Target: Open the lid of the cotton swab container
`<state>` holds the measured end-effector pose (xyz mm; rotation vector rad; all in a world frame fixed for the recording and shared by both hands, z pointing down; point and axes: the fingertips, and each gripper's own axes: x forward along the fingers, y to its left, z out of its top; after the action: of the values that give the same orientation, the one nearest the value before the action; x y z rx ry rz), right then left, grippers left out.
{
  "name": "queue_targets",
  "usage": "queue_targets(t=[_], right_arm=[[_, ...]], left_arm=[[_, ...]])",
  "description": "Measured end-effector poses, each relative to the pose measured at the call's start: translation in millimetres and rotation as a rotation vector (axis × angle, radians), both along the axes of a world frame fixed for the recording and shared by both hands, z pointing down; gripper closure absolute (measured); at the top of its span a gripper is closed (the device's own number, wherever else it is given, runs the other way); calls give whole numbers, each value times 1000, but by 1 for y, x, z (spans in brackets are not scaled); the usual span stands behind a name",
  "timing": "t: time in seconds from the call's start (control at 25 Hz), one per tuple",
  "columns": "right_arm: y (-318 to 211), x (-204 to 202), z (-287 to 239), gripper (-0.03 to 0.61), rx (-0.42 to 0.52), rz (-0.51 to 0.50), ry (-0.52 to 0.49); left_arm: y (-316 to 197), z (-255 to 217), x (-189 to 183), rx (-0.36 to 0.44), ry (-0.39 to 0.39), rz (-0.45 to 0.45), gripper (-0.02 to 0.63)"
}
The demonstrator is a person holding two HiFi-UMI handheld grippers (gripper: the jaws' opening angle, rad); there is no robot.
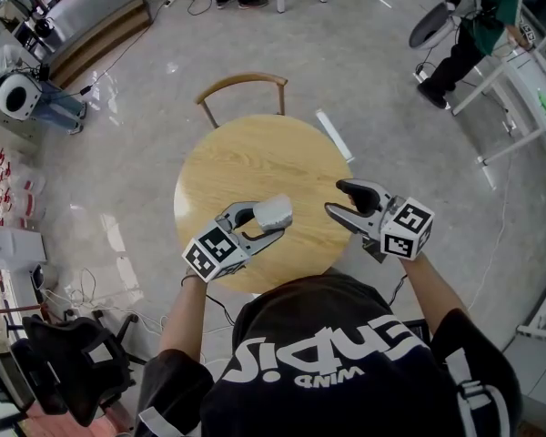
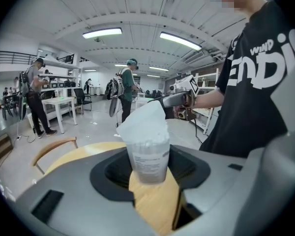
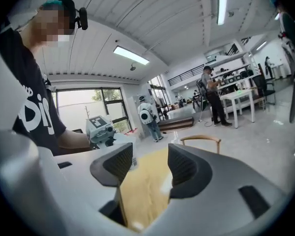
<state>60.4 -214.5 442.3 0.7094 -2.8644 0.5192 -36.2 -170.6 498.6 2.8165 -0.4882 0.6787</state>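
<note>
round wooden table (image 1: 255,148), centre of view. wooden chair (image 1: 242,84) stands at its 12 o'clock edge. left claw (image 1: 267,225) at the table's 7 o'clock, clamped on the cotton swab container (image 1: 275,211), a clear tub of white swabs held off the tabletop. right claw (image 1: 336,198) at 4 o'clock, jaws apart, nothing between them, near the container but not touching it.

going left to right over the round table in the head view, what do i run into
left marker cube → cotton swab container → right gripper → right marker cube
</note>
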Motion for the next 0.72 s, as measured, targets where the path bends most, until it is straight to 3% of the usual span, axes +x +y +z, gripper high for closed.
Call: queue_targets(t=[0.28,0.44,0.72], right_arm=[[-12,26,3,463,62,230,8],[-13,38,3,521,69,313,-6],[-13,60,8,560,96,430,29]], left_arm=[[-9,-2,-16,-24,45,-169,393],[-12,-1,-25,-26,68,-253,394],[-18,-4,-34,-14,107,-390,394]])
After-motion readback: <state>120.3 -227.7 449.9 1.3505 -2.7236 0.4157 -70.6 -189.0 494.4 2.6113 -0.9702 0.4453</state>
